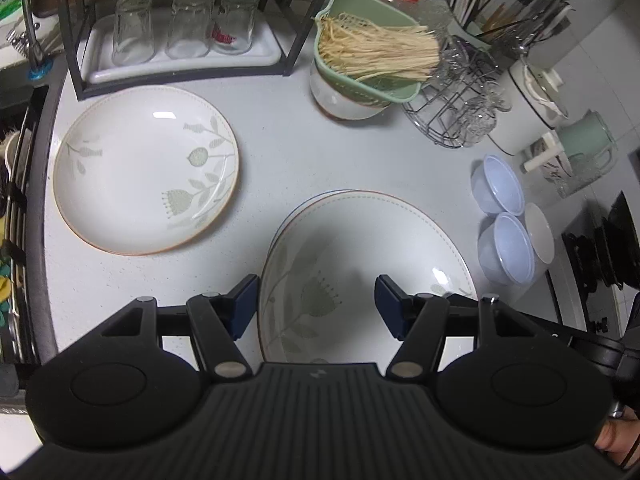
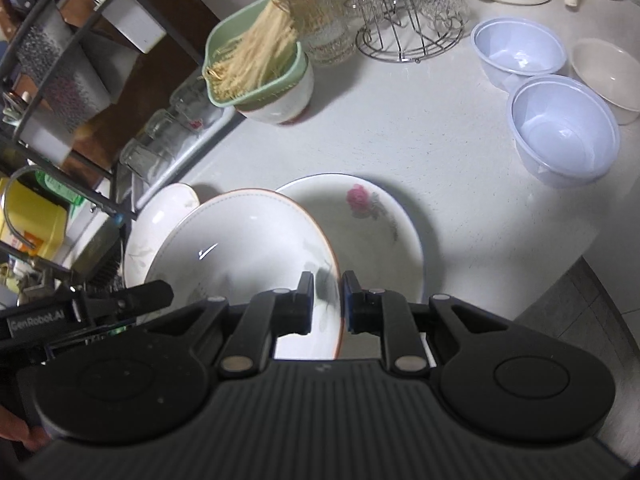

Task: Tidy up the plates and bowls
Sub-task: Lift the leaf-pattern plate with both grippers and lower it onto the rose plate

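Note:
In the left wrist view a leaf-patterned plate (image 1: 148,168) lies flat on the white counter (image 1: 280,152) at the left. A second leaf-patterned plate (image 1: 368,264) sits in front of my open, empty left gripper (image 1: 316,304). In the right wrist view my right gripper (image 2: 327,300) is shut on that plate's rim (image 2: 248,252) and holds it tilted over a rose-patterned plate (image 2: 372,216). The first plate (image 2: 160,216) peeks out behind. Two blue plastic bowls (image 2: 564,128) (image 1: 504,240) and a white bowl (image 2: 604,76) stand at the right.
A green colander of noodles on a bowl (image 1: 368,60), a wire glass stand (image 1: 460,104), a tray of upturned glasses in a black rack (image 1: 180,28), a utensil holder (image 1: 504,8), a white pot (image 1: 536,100) and a stove (image 1: 604,240) ring the counter.

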`<state>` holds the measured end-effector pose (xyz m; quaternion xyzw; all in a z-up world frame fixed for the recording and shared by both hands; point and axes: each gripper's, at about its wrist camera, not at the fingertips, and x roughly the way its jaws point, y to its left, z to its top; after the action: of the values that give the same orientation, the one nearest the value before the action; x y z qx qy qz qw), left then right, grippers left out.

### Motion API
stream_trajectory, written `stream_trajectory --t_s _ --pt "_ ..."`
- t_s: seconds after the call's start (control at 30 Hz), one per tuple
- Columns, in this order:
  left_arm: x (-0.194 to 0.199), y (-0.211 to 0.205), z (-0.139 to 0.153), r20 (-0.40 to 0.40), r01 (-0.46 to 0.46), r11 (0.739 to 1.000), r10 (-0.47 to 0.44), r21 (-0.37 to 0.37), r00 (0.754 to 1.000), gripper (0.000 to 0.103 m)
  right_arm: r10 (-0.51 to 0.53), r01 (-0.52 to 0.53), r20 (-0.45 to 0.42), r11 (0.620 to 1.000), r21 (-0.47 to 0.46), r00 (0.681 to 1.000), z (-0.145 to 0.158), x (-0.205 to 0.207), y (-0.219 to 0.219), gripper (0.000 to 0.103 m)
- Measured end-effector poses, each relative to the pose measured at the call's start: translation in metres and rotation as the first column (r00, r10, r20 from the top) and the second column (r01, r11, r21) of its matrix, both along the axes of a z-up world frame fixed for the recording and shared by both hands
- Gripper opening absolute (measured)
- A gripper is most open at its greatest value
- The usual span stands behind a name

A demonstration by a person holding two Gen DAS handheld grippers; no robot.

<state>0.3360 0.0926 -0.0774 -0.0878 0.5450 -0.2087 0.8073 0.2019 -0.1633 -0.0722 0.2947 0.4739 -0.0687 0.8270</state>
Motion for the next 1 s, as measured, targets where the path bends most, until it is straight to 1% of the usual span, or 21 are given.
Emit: stream_trajectory --t_s 0.2,0.33,0.5,0.63,0.8,1.0 --pt "0.003 -0.018 -0.023 -0.029 -0.065 0.997 0.066 0.035 0.997 0.067 0.064 -0.064 -0.020 0.998 0.017 0.998 -0.021 0.018 -0.019 0.018" --pt "0.004 -0.028 -0.036 -0.033 -0.084 0.994 0.086 0.077 0.996 0.067 0.099 -0.099 -0.030 0.995 0.015 0.995 -0.035 0.027 -0.027 0.019" --pt "0.006 -0.034 -0.043 -0.028 -0.080 0.992 0.083 0.099 0.996 0.067 0.132 -0.132 -0.024 0.991 0.012 0.991 -0.047 0.033 -0.031 0.019" --pt "0.005 -0.043 -0.043 -0.002 -0.065 0.990 0.066 0.129 0.998 0.067 0.139 -0.139 -0.029 0.990 -0.009 0.990 -0.053 0.034 -0.030 0.019" --pt "0.008 -0.050 -0.046 -0.014 -0.054 0.987 0.057 0.151 0.998 0.067 0.135 -0.136 -0.040 0.991 -0.008 0.990 -0.061 0.035 -0.034 0.019" --pt "0.011 -0.055 -0.050 0.002 -0.044 0.980 0.045 0.192 0.999 0.067 0.155 -0.155 -0.027 0.988 -0.017 0.988 -0.063 0.036 -0.033 0.019"
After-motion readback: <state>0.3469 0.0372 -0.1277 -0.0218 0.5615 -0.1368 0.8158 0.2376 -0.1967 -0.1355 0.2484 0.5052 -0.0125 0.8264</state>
